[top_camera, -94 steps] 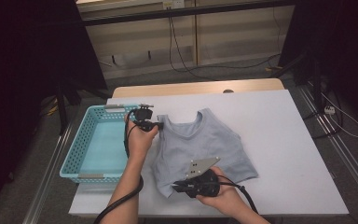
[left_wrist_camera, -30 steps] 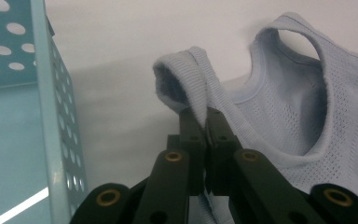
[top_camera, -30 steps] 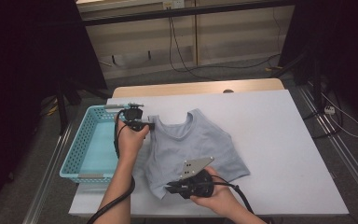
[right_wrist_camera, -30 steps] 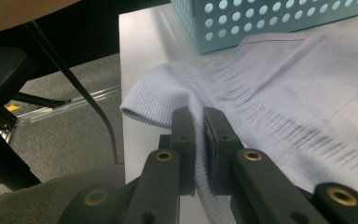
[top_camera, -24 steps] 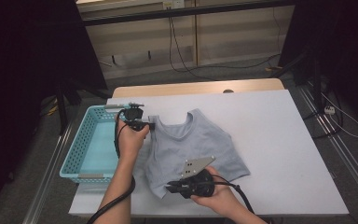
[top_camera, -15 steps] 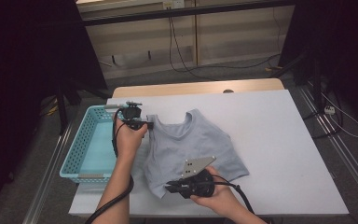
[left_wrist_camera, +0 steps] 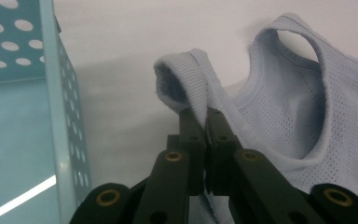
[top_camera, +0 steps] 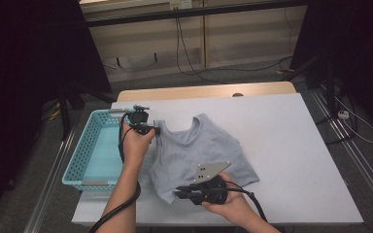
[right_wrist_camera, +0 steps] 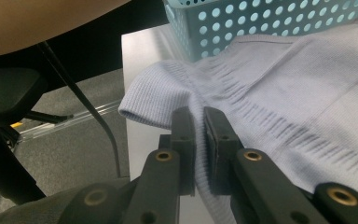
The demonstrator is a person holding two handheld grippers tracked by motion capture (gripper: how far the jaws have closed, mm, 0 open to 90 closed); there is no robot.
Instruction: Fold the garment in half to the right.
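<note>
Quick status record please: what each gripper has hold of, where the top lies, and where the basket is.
left gripper: shut on the shoulder strap of the top
right gripper: shut on the top's ribbed bottom hem
top: pale blue, sleeveless, flat on the white table, neck opening toward the far edge
basket: light blue, perforated, at the table's left edge, beside the left gripper

Soft, matt, finely ribbed knit cloth for the top (top_camera: 201, 150). Glossy perforated plastic for the basket (top_camera: 85, 158). Smooth matt tabletop (top_camera: 281, 141).
</note>
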